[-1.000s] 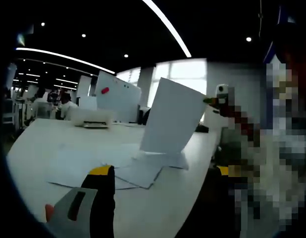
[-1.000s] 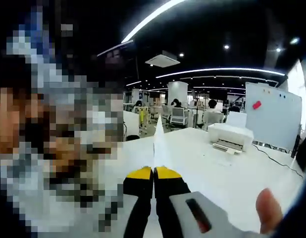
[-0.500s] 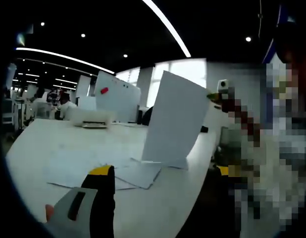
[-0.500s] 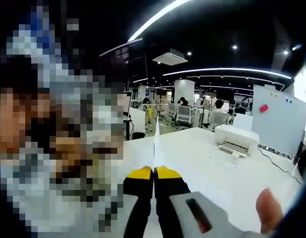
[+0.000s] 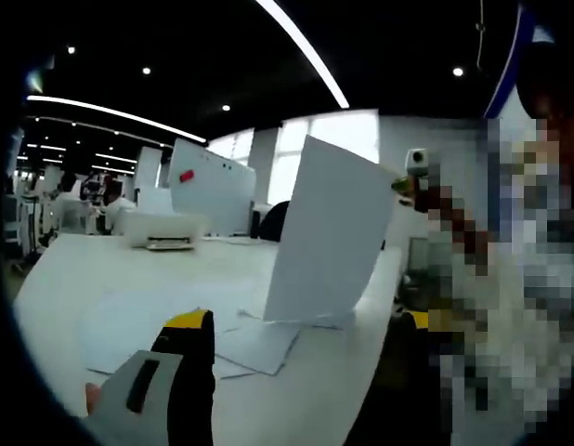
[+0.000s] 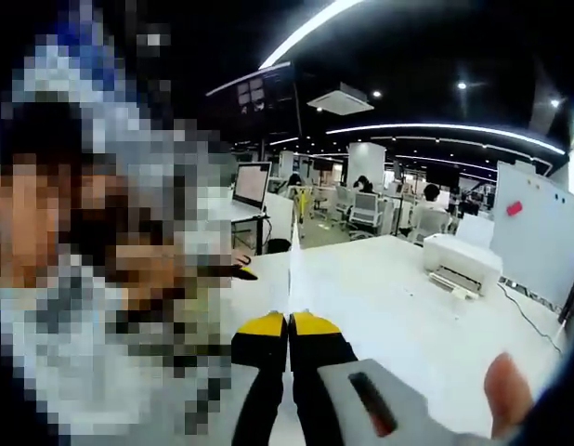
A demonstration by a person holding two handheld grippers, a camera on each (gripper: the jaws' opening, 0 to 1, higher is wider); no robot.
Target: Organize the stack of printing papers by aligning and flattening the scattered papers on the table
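Observation:
A white sheet of paper (image 5: 326,237) stands nearly upright, its bottom edge resting on the scattered papers (image 5: 166,325) that lie on the white table (image 5: 73,269). My right gripper (image 5: 405,186) is shut on the sheet's upper right corner. In the right gripper view the same sheet (image 6: 292,274) shows edge-on, pinched between the closed yellow-tipped jaws of the right gripper (image 6: 289,321). My left gripper (image 5: 304,321) hangs open and wide in front of the papers, holding nothing, its yellow tips on either side of the sheet's base.
A white printer (image 5: 162,228) sits at the far side of the table, also seen as the printer (image 6: 463,265). A whiteboard (image 5: 211,186) with a red magnet stands behind it. A person's thumb (image 6: 506,390) rests on the right gripper handle. Office desks and chairs lie beyond.
The held sheet has tipped more upright and its bottom edge has slid along the papers. Both cameras have drifted slightly. The right gripper stays shut on it, the left stays open.

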